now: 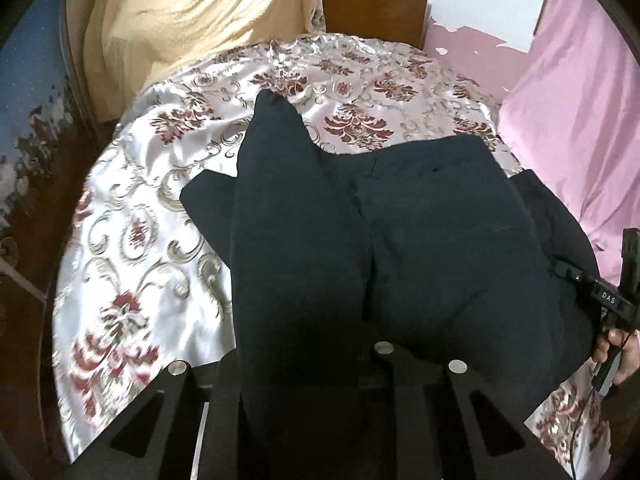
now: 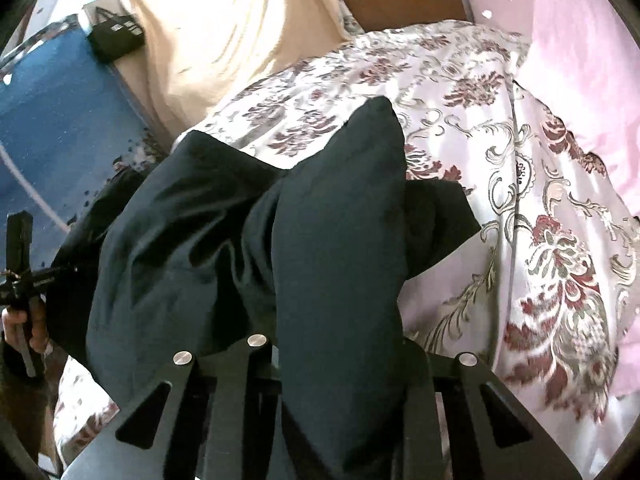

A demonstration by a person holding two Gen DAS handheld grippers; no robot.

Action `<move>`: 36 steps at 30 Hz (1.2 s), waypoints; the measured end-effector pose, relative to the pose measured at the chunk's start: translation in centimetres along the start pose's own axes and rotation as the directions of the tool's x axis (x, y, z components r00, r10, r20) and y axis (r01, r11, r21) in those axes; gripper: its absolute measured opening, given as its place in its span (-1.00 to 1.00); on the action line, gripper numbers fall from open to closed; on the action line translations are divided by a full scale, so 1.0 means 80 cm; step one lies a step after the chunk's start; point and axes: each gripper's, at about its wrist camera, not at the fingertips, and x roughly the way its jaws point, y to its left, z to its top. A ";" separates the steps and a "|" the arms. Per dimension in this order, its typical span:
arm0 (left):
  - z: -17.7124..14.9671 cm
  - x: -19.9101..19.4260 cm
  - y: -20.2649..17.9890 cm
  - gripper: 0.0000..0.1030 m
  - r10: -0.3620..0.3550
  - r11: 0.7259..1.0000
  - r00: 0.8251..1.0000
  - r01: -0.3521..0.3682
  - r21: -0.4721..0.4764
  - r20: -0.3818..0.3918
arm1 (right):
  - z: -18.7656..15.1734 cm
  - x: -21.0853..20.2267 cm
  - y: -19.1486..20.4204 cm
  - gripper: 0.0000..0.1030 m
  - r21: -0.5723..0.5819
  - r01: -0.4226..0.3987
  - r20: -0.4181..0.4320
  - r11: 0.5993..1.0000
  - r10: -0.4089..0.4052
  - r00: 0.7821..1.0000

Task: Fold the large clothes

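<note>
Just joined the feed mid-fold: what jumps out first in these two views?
The dark garment dominates both views, draped across the floral bedspread and pinched up by the left gripper and right gripper. A pink sheet lies to its right, a cream blanket behind.

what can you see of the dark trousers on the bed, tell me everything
The dark trousers look navy-black, a matte woven cloth with a fly seam and a small slit near the waist. They lie spread on the floral satin bedspread. The left gripper and the right gripper are each shut on a fold of the cloth, and each fold rises as a peaked ridge from the jaws. A flat corner shows beyond each ridge. Nothing else touches them.
</note>
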 end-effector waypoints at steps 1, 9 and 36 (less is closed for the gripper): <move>-0.005 -0.012 -0.003 -0.62 0.003 1.000 1.000 -0.003 0.002 0.002 | -0.011 -0.009 0.002 -0.59 -0.004 -0.003 0.001 1.000 0.003 1.000; -0.074 -0.071 -0.004 -0.62 0.014 1.000 1.000 -0.014 -0.013 -0.003 | -0.086 -0.076 0.018 -0.59 -0.002 -0.030 0.007 1.000 0.030 1.000; -0.189 -0.053 0.054 0.58 0.146 0.942 0.988 -0.152 -0.298 -0.041 | -0.184 -0.082 0.022 0.86 0.096 0.246 -0.015 0.964 -0.246 0.969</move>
